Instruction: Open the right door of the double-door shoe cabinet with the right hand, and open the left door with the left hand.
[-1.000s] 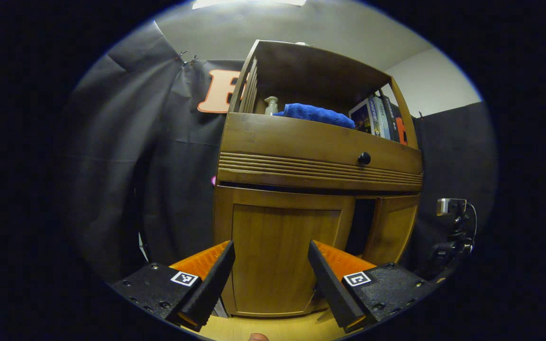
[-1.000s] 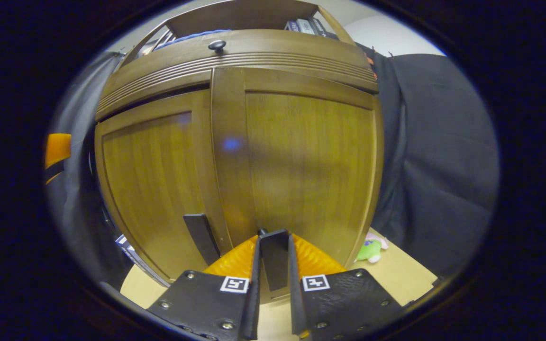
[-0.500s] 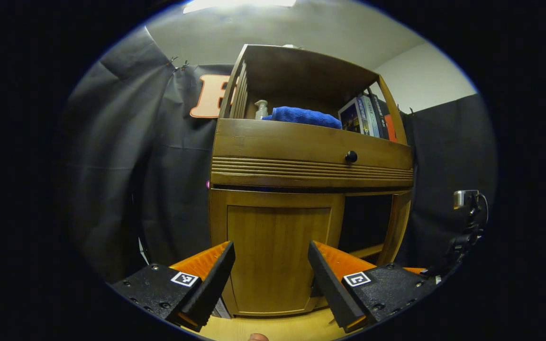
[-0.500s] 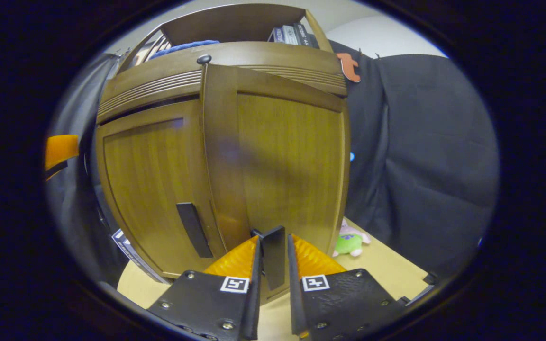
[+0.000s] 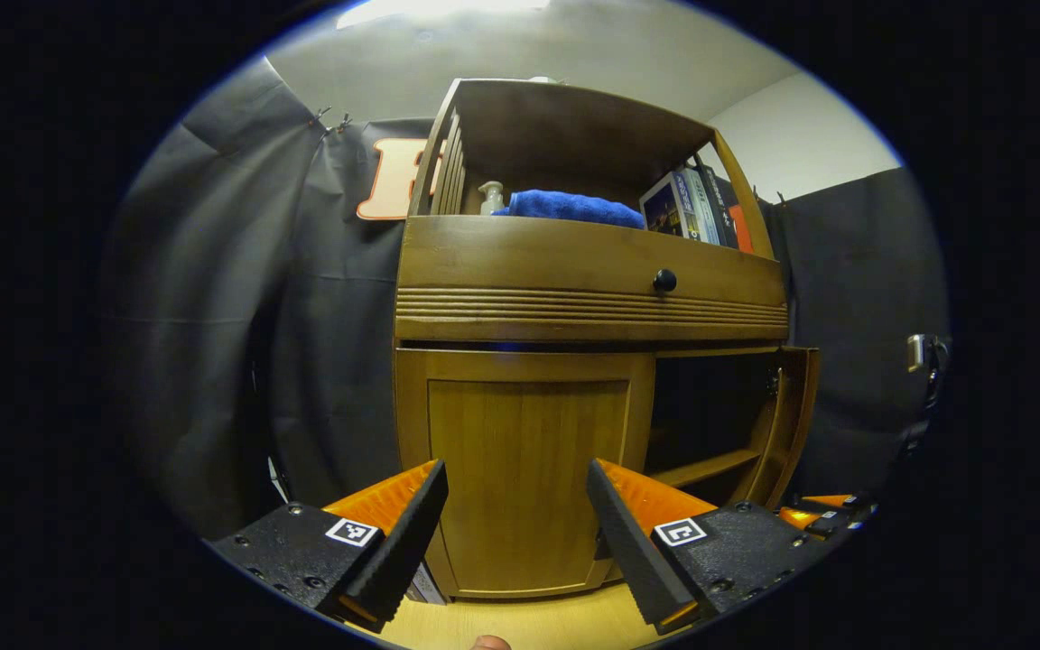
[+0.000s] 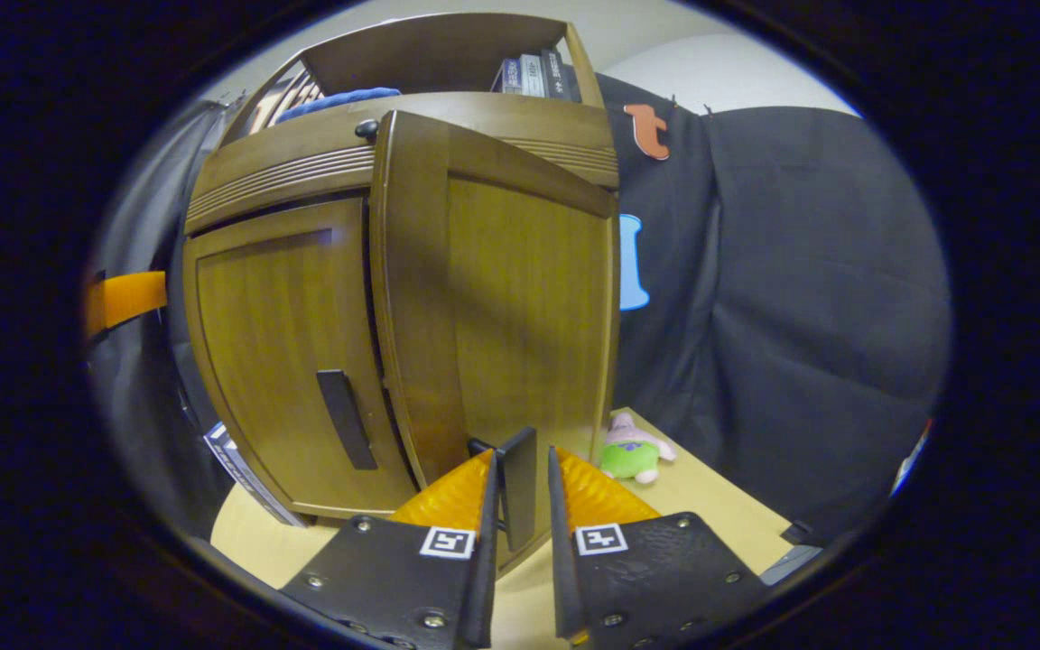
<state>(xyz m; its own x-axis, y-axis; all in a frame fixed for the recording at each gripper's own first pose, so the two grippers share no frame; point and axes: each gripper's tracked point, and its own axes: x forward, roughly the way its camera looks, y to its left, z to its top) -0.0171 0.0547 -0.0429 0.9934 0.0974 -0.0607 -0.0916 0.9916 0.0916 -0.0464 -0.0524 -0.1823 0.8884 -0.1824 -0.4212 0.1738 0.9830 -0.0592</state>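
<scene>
1. In the left gripper view, the left gripper (image 5: 516,533) has its jaws spread wide with nothing between them; black cloth hangs off to the left of its left finger.
2. Straight ahead, framed in the gap between those jaws, is the closed left door (image 5: 520,469) of the shoe cabinet (image 5: 592,280), apart from both fingers.
3. Above the jaws runs a drawer front with a dark knob (image 5: 664,280), and on the open shelf over it sit a pump bottle (image 5: 489,199), a blue towel (image 5: 570,206) and a row of books (image 5: 691,209).
4. Beyond the right finger, the right door (image 5: 791,424) stands swung outward, showing a dark compartment with a shelf board.
5. In the right gripper view, the left door's dark handle (image 6: 340,419) lies left of the jaws.
6. The right gripper (image 6: 520,506) has its jaws closed on the right door's handle (image 6: 516,483), both fingers pressing its sides.
7. Right of the jaws, a small green and pink plush toy (image 6: 633,451) lies on the light floor (image 6: 710,506) beside the door's edge.
</scene>
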